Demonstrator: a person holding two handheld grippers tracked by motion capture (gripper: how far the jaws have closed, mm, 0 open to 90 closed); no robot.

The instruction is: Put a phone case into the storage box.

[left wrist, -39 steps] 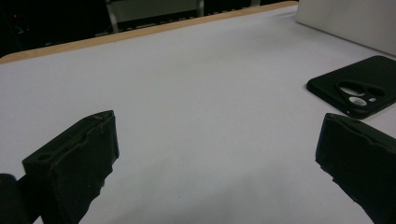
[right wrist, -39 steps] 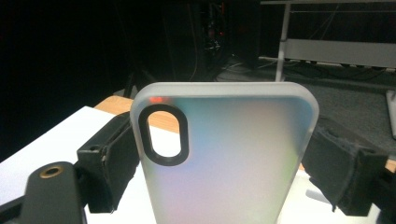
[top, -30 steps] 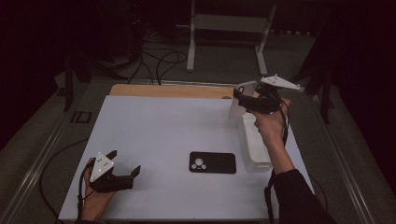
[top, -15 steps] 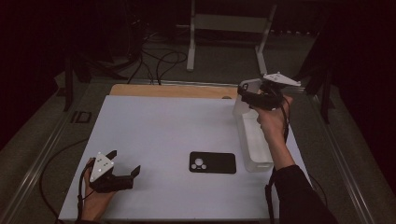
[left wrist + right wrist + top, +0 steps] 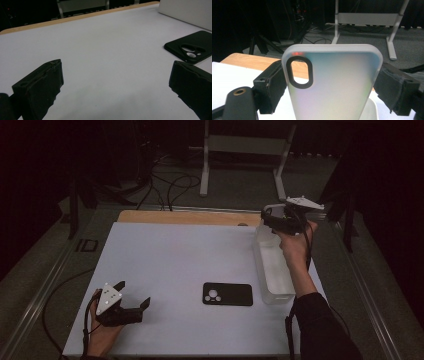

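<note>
Right gripper higher and farther toward the table's far right corner than a second ago, clamped on a frosted translucent phone case, jaws pressing its two long edges. Case held upright above the far end of the clear plastic bin, lifted a little more than half a second back. Left gripper unmoved at the near left of the white table, jaws spread wide, empty. Black phone case flat on the table, just beside the bin, unchanged.

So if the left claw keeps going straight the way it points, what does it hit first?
Probably nothing soon: the left claw faces bare white table. The black phone case lies off to one side, likely outside its path.
</note>
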